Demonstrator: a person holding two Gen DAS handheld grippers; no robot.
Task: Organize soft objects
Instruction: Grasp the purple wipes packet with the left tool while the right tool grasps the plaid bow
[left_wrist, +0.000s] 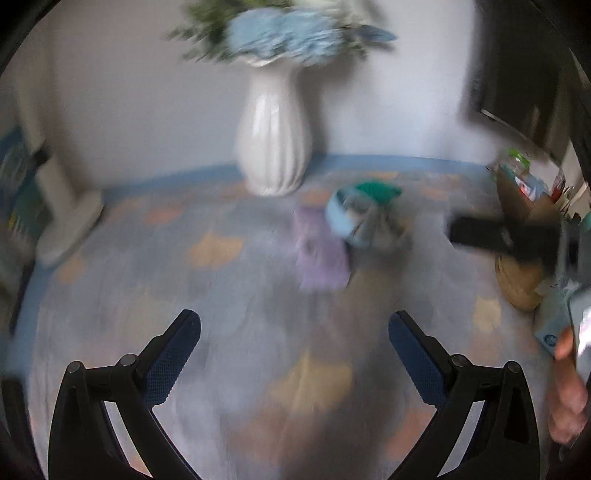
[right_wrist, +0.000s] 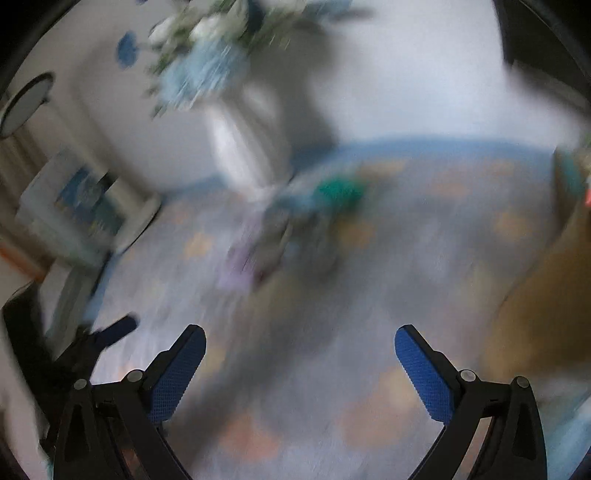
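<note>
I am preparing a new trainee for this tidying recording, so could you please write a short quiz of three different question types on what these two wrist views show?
1. True or false: the left gripper is shut on a cloth.
2. Multiple choice: what stands at the back of the patterned tablecloth, against the wall? A) a red kettle B) a white vase holding blue flowers C) a stack of plates
3. Fill in: in the pile of soft items, the flat cloth lying nearest the left gripper is ____ in colour.

Key: 1. False; both it and the right gripper are open and hold nothing. 2. B. 3. Purple, the purple cloth.
</note>
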